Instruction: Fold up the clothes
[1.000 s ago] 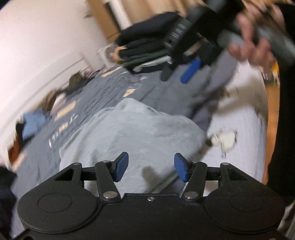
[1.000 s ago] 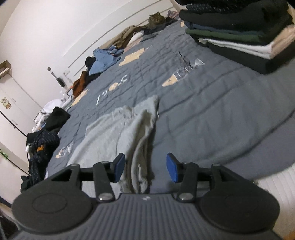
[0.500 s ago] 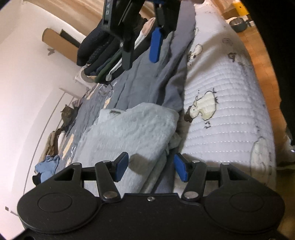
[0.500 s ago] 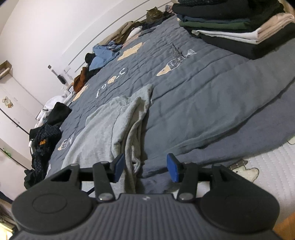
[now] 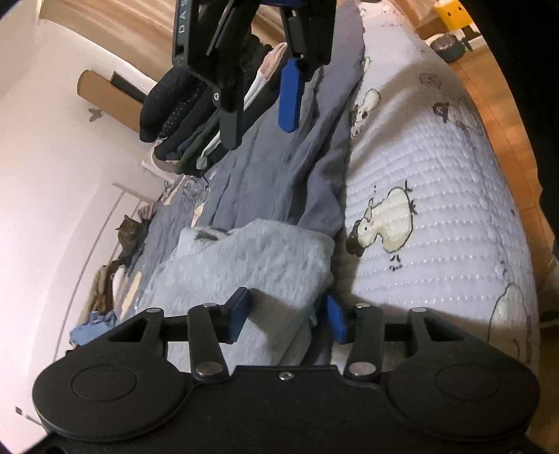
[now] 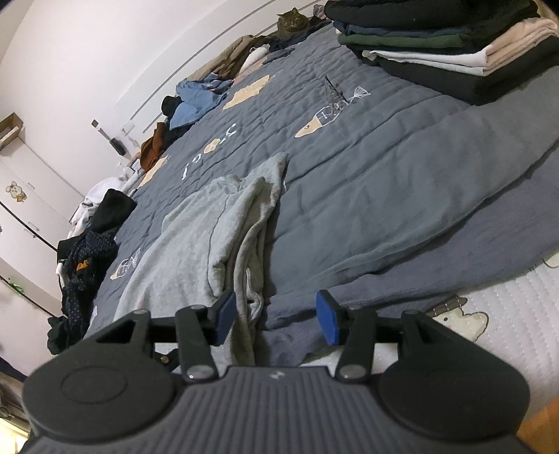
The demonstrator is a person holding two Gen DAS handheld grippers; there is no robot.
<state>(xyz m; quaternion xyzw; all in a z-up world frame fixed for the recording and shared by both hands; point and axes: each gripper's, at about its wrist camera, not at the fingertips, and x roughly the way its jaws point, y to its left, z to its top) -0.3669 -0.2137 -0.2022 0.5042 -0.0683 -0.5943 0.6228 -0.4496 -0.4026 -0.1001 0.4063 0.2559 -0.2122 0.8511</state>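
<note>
Both tongs hang low over the bed's near edge. The left gripper is closing its jaws, the grey garment bunched between them though the pads look just short of pressing. The right gripper stands spread, the garment's edge beside its left pad. Farther off at two o'clock sits a folded stack; at twelve, a cat.

Home bedroom: quilted bed, clothes piles, cat.
</note>
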